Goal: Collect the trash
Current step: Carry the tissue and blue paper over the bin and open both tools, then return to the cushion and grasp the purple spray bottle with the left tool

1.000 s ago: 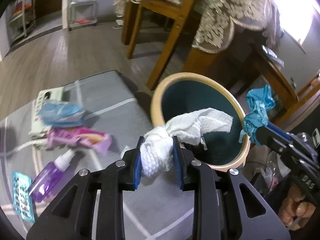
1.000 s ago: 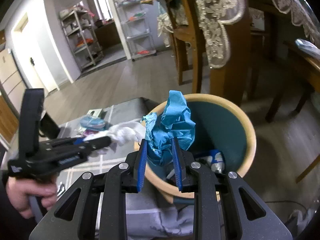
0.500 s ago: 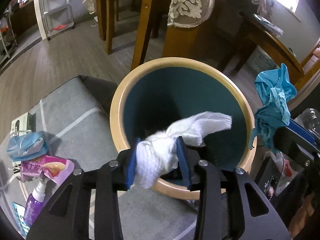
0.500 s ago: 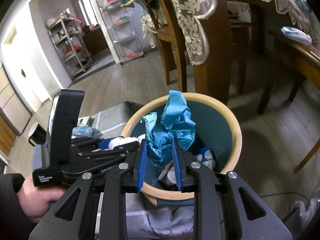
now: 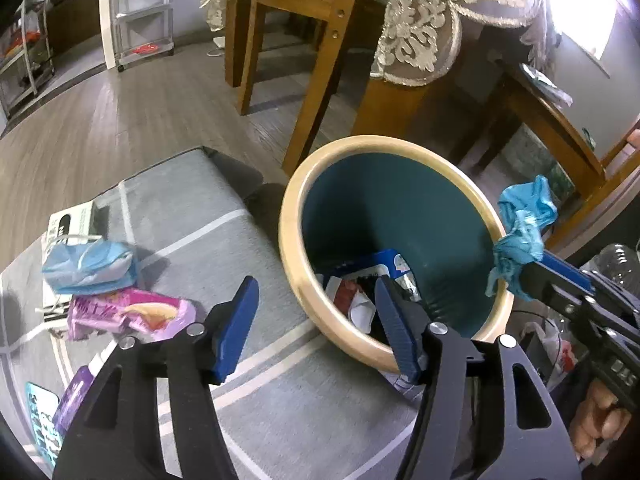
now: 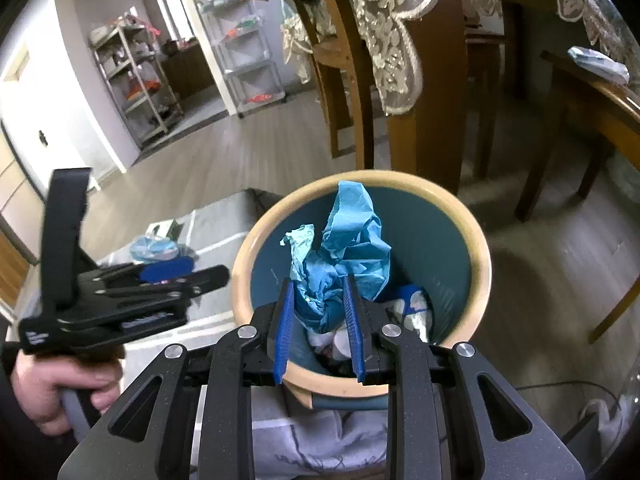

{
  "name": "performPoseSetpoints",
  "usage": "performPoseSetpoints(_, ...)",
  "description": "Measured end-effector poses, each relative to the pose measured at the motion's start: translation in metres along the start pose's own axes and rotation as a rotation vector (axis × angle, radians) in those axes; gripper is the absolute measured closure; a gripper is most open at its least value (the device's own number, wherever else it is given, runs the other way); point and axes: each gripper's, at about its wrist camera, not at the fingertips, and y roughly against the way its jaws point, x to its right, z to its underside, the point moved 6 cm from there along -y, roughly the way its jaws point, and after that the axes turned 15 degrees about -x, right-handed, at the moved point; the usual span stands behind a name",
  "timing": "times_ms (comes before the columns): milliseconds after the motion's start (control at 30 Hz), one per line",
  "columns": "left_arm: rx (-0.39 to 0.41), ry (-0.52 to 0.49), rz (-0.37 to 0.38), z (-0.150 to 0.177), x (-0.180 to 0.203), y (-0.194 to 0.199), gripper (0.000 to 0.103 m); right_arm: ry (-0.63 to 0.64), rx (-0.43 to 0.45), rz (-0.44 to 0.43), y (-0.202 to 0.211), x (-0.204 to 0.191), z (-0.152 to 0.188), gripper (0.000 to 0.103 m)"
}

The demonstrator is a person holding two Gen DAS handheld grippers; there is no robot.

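Left wrist view: left gripper [image 5: 316, 320] jaws just opened; nothing is held; white tissue is no longer seen.
Right gripper [image 6: 318, 320]: clamped on blue crumpled paper [image 6: 344, 252], frame centre, above waste bin [image 6: 480, 256].
Implication: blue paper is judged next for release.

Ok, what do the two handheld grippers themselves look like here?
Both match: matte black angular linkage arms with triangular cut-outs and silver pivot bolts, ending in flat ribbed blue fingers. The left gripper, seen from the right wrist camera, has a tall black upright block and small white lettering on its side. The right gripper looks identical.
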Motion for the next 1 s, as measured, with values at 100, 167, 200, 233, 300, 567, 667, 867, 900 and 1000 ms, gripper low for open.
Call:
performPoseSetpoints(100, 0.008, 0.02, 0.004, 0.007, -0.007, 0.005, 0.037, -0.001, -0.029, -0.01, -0.01, -0.001, 0.0, 0.077)
performPoseSetpoints(167, 0.013, 0.032, 0.002, 0.013, -0.013, 0.009, 0.034, -0.005, -0.042, -0.012, -0.015, -0.001, 0.001, 0.076)
performPoseSetpoints(200, 0.016, 0.036, 0.001, 0.016, -0.015, 0.011, 0.033, -0.006, -0.05, -0.013, -0.017, -0.001, 0.001, 0.076)
performPoseSetpoints(233, 0.018, 0.039, -0.001, 0.018, -0.018, 0.013, 0.033, -0.006, -0.06, -0.015, -0.02, -0.001, 0.001, 0.076)
performPoseSetpoints(300, 0.025, 0.05, -0.007, 0.024, -0.025, 0.018, 0.03, -0.009, -0.077, -0.012, -0.025, -0.002, 0.001, 0.073)
performPoseSetpoints(567, 0.04, 0.096, -0.049, 0.049, -0.062, 0.033, 0.024, -0.062, -0.081, -0.059, -0.028, 0.001, 0.009, 0.057)
performPoseSetpoints(667, 0.044, 0.117, -0.066, 0.061, -0.08, 0.04, 0.024, -0.065, -0.082, -0.069, -0.028, 0.0, 0.01, 0.054)
performPoseSetpoints(867, 0.048, 0.179, -0.101, 0.084, -0.117, 0.053, 0.024, -0.028, -0.074, -0.077, -0.026, -0.013, 0.013, 0.052)
performPoseSetpoints(900, 0.048, 0.19, -0.105, 0.088, -0.123, 0.055, 0.024, -0.022, -0.074, -0.081, -0.026, -0.016, 0.014, 0.052)
performPoseSetpoints(1000, 0.04, 0.219, -0.121, 0.1, -0.14, 0.058, 0.024, -0.006, -0.069, -0.095, -0.026, -0.023, 0.015, 0.052)
